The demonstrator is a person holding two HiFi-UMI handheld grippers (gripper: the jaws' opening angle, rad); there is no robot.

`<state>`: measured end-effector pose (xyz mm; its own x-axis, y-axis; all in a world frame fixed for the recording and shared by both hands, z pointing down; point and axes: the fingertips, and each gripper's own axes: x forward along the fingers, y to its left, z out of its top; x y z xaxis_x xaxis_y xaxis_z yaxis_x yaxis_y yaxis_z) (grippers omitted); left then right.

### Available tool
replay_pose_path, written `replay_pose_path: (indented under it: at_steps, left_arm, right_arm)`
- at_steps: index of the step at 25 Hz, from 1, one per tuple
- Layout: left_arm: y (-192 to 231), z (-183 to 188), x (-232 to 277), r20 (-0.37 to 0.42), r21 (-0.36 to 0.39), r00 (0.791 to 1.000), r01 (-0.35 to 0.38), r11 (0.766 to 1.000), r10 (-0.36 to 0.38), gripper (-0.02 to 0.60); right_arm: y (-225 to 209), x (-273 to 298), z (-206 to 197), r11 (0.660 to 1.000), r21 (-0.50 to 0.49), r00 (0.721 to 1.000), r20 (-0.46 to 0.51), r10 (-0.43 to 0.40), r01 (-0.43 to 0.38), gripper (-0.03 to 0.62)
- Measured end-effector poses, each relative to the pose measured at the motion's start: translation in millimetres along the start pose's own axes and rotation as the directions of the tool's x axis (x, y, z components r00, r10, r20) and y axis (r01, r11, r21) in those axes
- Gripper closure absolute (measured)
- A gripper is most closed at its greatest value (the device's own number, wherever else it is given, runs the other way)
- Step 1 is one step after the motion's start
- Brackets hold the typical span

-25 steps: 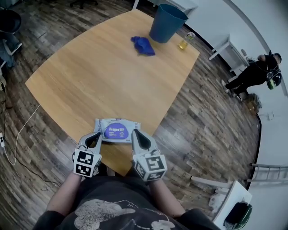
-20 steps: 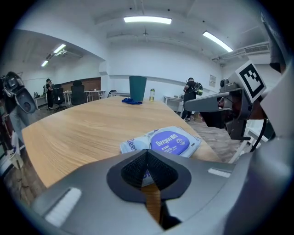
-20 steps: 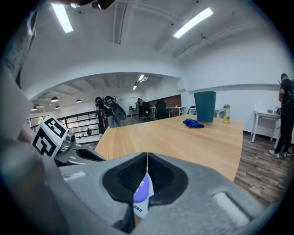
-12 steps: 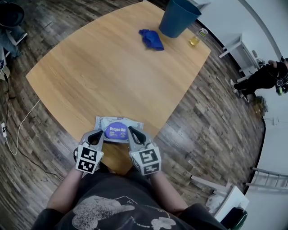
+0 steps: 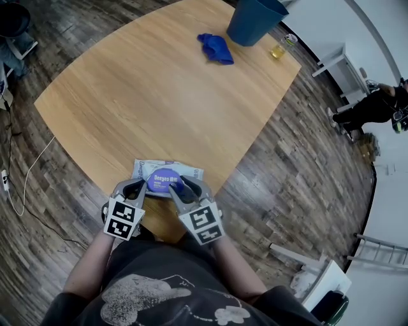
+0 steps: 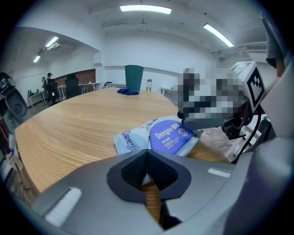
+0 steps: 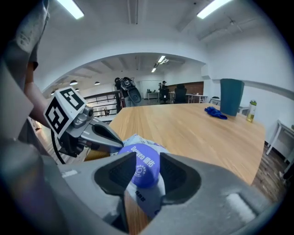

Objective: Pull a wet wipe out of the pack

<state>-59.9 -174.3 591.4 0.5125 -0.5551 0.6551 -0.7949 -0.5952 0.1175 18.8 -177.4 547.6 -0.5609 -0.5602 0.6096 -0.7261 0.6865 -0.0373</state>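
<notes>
The white wet-wipe pack (image 5: 167, 177) with a round purple lid label (image 7: 140, 160) lies flat near the table's front edge. My left gripper (image 5: 135, 188) is shut, its tips (image 6: 147, 167) down at the pack's near-left edge; I cannot tell whether they pinch the film. My right gripper (image 5: 178, 186) reaches in from the right over the label. Its jaws have just been opening, and the purple label sits in the gap between its pads (image 7: 141, 176) without being pressed. In each gripper view the other gripper shows beside the pack.
On the wooden table (image 5: 127, 108), at the far end, lie a crumpled blue cloth (image 5: 215, 49) and stand a dark blue bin (image 5: 255, 19) and a small bottle (image 5: 277, 51). A person (image 5: 373, 105) stands far off at the right, on the wood floor.
Both grippers have come down onto the pack. The right one swung left over the purple label, rolled, and its jaws parted; the left stayed shut at the pack's left edge.
</notes>
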Motion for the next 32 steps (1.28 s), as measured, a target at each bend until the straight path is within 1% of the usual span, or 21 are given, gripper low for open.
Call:
replay_pose_path:
  at_steps: [2,5,7,9,12,15,19,22,26,32]
  left_arm:
    - [-0.1,0.4,0.5,-0.006,-0.002,1.000,0.001,1.000,-0.001,0.563]
    - [-0.5,-0.1,0.2,-0.016,-0.006,1.000,0.006,1.000,-0.006,0.563]
    - [-0.8,-1.5,-0.6,-0.019,-0.007,1.000,0.010,1.000,-0.010,0.563]
    - [0.2,-2.3,-0.9,-0.021,-0.007,1.000,0.012,1.000,-0.012,0.563]
    - [1.5,-2.2,0.0,-0.030,-0.011,0.999,0.014,1.000,-0.014,0.563]
    - [0.4,-2.5,1.5,-0.038,-0.018,0.999,0.023,1.000,-0.023,0.564]
    - [0.3,-3.1,0.8,-0.039,-0.008,0.999,0.017,1.000,-0.017,0.564]
    - [0.4,-2.1,2.1,-0.038,-0.001,0.999,0.012,1.000,-0.012,0.564]
    - [1.0,-2.4,2.3,-0.042,-0.002,0.999,0.013,1.000,-0.013,0.565]
    - [-0.1,-3.9,3.0,-0.056,-0.011,0.998,0.015,1.000,-0.016,0.565]
  right_arm:
    - [6.2,3.4,-5.0,0.998,-0.064,0.999,-0.036,0.027,-0.029,0.393]
    - [14.2,8.4,-13.3,0.982,-0.177,0.994,-0.099,0.046,-0.063,0.335]
    - [18.9,13.2,-17.7,0.967,-0.242,0.990,-0.133,0.051,-0.083,0.316]
    - [21.5,18.8,-19.3,0.953,-0.286,0.985,-0.162,0.055,-0.100,0.309]
    - [23.0,25.5,-20.2,0.934,-0.333,0.978,-0.196,0.065,-0.129,0.295]
    - [23.2,30.8,-23.6,0.918,-0.368,0.975,-0.209,0.074,-0.148,0.283]
    - [23.2,32.3,-25.8,0.925,-0.343,0.973,-0.211,0.092,-0.162,0.278]
    - [20.7,32.9,-26.4,0.937,-0.302,0.968,-0.224,0.111,-0.177,0.278]
    - [19.6,34.1,-26.3,0.946,-0.229,0.950,-0.264,0.165,-0.228,0.278]
    - [17.9,33.6,-25.4,0.944,-0.179,0.929,-0.299,0.217,-0.278,0.281]
